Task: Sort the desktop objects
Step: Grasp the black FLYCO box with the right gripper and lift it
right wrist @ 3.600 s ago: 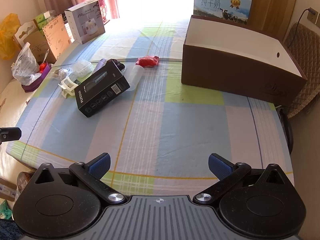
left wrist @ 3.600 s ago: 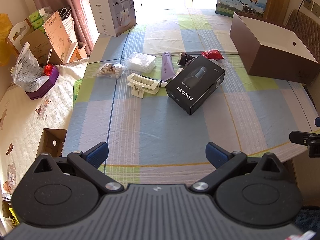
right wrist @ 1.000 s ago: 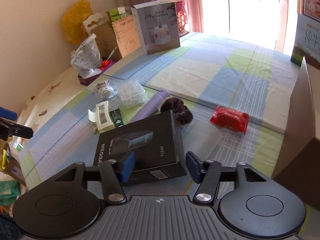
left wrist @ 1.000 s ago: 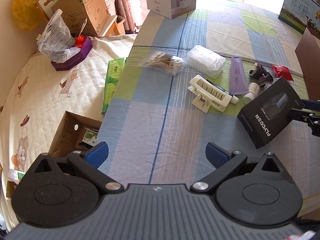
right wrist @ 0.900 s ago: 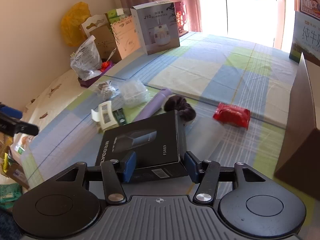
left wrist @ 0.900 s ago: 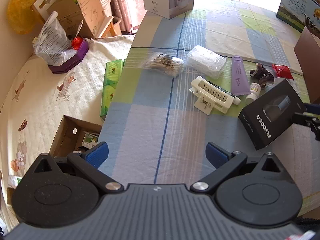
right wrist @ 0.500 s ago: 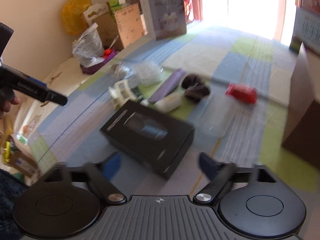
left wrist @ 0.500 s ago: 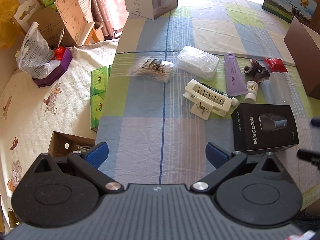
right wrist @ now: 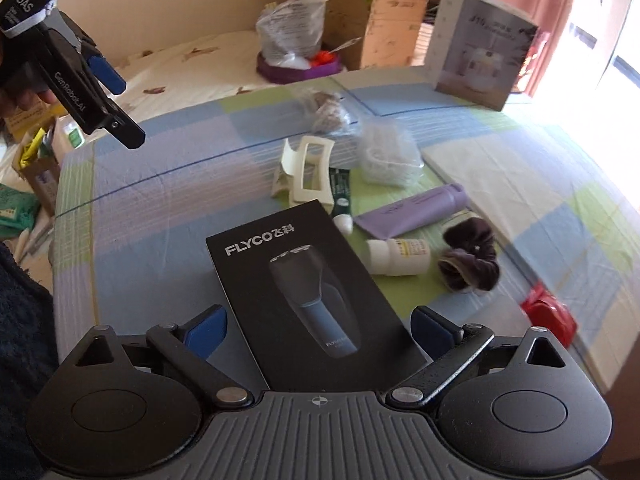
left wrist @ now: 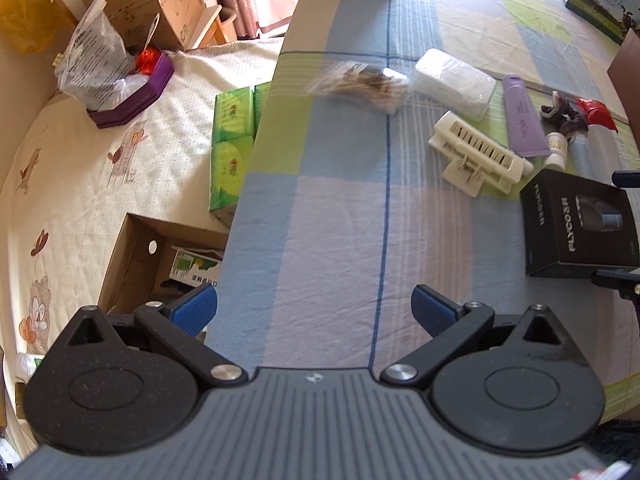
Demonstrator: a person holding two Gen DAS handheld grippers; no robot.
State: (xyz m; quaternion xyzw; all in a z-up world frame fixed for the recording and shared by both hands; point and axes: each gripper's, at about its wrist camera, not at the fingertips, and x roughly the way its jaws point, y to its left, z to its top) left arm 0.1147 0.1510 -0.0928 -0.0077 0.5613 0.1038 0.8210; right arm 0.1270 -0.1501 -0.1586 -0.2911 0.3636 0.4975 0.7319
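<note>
A black FLYCO shaver box (right wrist: pixel 304 296) lies flat on the checked tablecloth. My right gripper (right wrist: pixel 319 328) is open, one finger on each side of the box's near end with small gaps. Beyond the box lie a cream hair clip (right wrist: pixel 306 172), a purple tube (right wrist: pixel 416 210), a small white bottle (right wrist: pixel 400 256), a dark scrunchie (right wrist: pixel 472 258) and a red packet (right wrist: pixel 550 314). My left gripper (left wrist: pixel 315 312) is open over bare cloth near the table's left edge, well left of the box (left wrist: pixel 576 228). It also shows at the upper left of the right wrist view as the left gripper (right wrist: pixel 100 92).
A bag of cotton swabs (left wrist: pixel 360 84) and a clear box of pads (left wrist: pixel 452 82) lie further back. A white carton (right wrist: pixel 480 68) stands at the far edge. Left of the table are green tissue packs (left wrist: pixel 232 140), an open cardboard box (left wrist: pixel 160 260) and a bed.
My right gripper was shut on the black box a second ago; it has turned the box, let go and now stands open around its near end. The left gripper drifted slightly left.
</note>
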